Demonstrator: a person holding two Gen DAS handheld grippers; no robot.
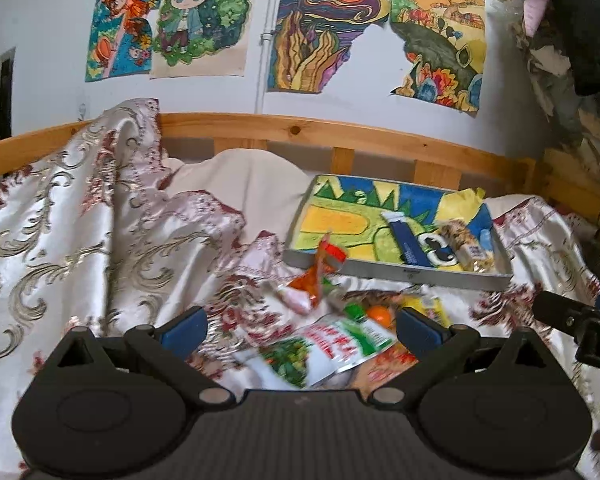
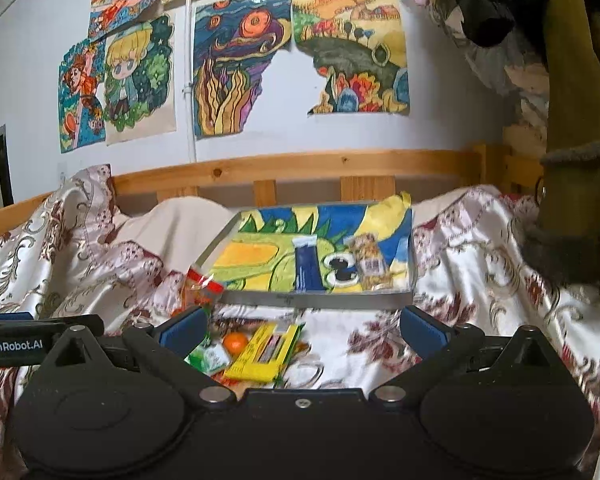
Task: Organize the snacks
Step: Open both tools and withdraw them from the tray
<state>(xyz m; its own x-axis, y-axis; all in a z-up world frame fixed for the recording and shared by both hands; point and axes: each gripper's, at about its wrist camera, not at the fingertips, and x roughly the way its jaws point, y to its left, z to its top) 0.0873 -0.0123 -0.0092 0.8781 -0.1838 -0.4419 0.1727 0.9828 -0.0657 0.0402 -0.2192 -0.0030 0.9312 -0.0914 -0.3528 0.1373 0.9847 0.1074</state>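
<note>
A grey tray (image 1: 396,271) (image 2: 320,300) lined with a dinosaur drawing lies on the bedspread. In it lie a blue snack stick (image 1: 406,240) (image 2: 306,266) and a nut bar (image 1: 466,246) (image 2: 370,260). Loose snacks lie in front of the tray: a white-green packet (image 1: 320,350), an orange-red packet (image 1: 316,276) (image 2: 200,286), a small orange ball (image 1: 378,315) (image 2: 236,342), a yellow packet (image 2: 266,354). My left gripper (image 1: 300,326) is open above the white-green packet. My right gripper (image 2: 302,326) is open above the yellow packet. Both are empty.
A floral satin bedspread (image 1: 100,220) lies rumpled, heaped high at the left. A wooden bed rail (image 1: 300,132) and a wall with drawings stand behind the tray. Dark clothing (image 2: 572,160) hangs at the right. The right gripper's side (image 1: 580,320) shows in the left wrist view.
</note>
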